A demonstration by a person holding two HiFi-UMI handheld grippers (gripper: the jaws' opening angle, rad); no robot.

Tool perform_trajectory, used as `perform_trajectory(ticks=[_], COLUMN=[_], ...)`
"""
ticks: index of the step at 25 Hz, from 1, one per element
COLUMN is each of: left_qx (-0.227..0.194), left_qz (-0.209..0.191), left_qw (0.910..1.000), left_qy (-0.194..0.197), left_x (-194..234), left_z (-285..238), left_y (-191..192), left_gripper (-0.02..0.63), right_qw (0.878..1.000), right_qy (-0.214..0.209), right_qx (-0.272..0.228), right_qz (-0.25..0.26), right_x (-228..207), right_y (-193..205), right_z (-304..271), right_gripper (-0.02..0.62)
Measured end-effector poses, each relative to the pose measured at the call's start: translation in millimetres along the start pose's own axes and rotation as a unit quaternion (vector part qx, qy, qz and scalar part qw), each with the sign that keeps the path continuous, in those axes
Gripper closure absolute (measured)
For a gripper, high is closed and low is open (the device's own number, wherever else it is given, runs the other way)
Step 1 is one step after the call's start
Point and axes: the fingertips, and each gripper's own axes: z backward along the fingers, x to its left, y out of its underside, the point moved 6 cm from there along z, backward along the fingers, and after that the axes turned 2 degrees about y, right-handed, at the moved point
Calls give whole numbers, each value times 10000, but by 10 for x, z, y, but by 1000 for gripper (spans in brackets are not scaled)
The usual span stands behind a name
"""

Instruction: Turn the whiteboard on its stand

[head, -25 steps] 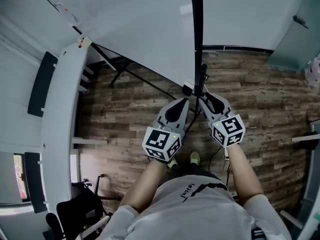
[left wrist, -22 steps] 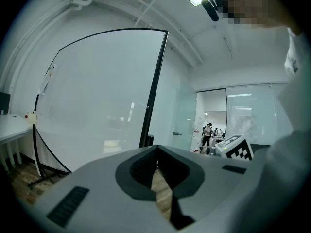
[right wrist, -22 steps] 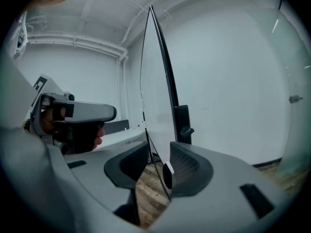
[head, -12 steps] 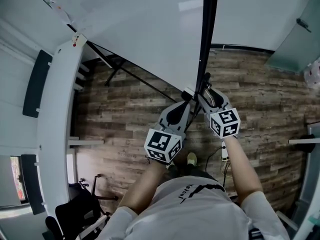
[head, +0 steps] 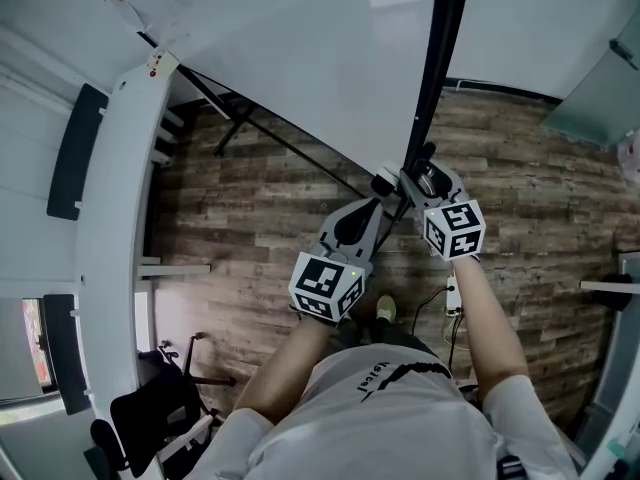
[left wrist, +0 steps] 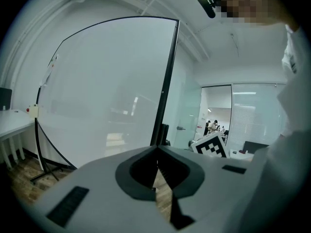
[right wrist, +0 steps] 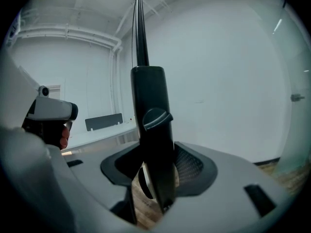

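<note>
Fingers (right wrist: 190, 165) of the right gripper (head: 427, 168) are opening around the black stand post (right wrist: 148, 101). Left gripper (left wrist: 156, 150) fingers are pinched together, empty. The large white whiteboard (head: 300, 48) looks turned; only release remains.

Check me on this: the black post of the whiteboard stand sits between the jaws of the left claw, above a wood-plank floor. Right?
Not quite: it's the other claw. The right gripper view shows the black post inside the right claw, whose jaws are opening. The left claw is closed with nothing in it. The wood-plank floor is correct.
</note>
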Motion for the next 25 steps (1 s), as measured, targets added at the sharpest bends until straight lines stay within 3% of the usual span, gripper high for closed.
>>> perform_trajectory(ticks=[6, 17, 25], left_qx=[-40, -121, -166], left_qz=[34, 94, 135], left_qw=[9999, 9986, 9955], left_qy=[-142, -497, -924], left_x=[52, 124, 110], left_z=[116, 369, 716], left_y=[36, 99, 225], left_gripper=[594, 594, 594], right_qw=[9999, 9990, 9974], right_qy=[87, -333, -614], right_qx=[41, 243, 304], right_qz=[33, 182, 242], right_x=[46, 312, 768], right_y=[17, 66, 151], right_z=[14, 149, 262], right_gripper=[405, 400, 399])
